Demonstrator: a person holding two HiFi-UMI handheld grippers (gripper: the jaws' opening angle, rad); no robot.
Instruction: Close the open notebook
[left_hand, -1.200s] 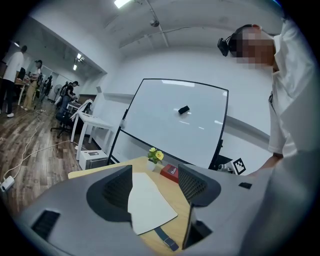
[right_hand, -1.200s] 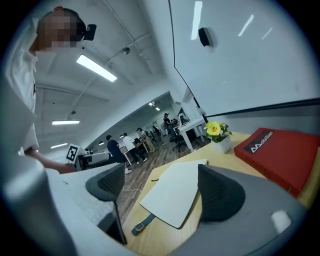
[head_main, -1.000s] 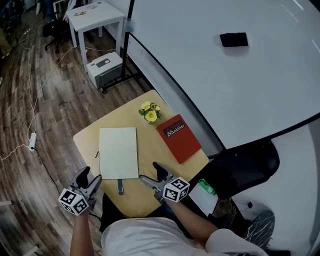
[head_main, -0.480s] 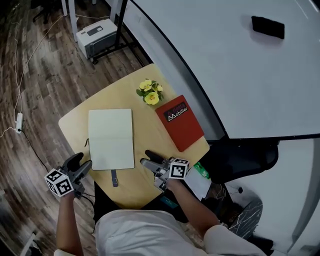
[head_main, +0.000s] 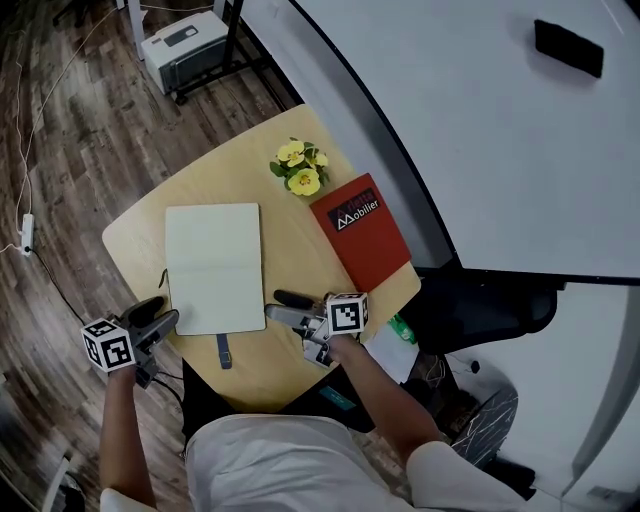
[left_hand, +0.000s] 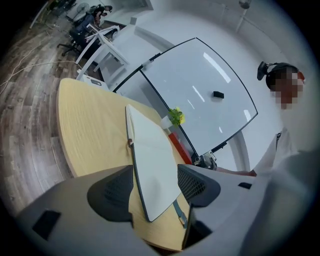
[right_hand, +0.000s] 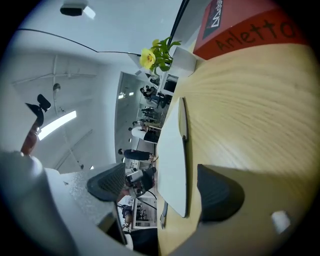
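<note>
The open notebook (head_main: 213, 265) lies flat on the left half of the small wooden table (head_main: 290, 262). Its blank pages face up and its near edge is close to the table edge where the person stands. Its elastic strap (head_main: 222, 350) trails off that near edge toward the person.

The left gripper (head_main: 155, 315) hangs just off the table's near left corner, beside the notebook's near left corner. Its jaws are spread wide with nothing in them. The right gripper (head_main: 277, 305) sits low over the wood just beside the notebook's near right corner, its jaws also wide apart and empty. Neither appears to touch the notebook.

Closing has not begun, I'd say, so what matters is a clean first grab. The fold seems to run across the middle, side to side, so one leaf has to swing over it.

- **Grip:** slide one jaw under the near edge and pinch the whole cover, not a single page, or the paper may crease.
- **Steadying:** rest the other gripper lightly on the far leaf so the notebook does not skate toward the yellow flowers (head_main: 298, 168) or the red book (head_main: 365, 235) by the far right edge.
- **Strap:** watch that it does not fold in between the pages.
</note>
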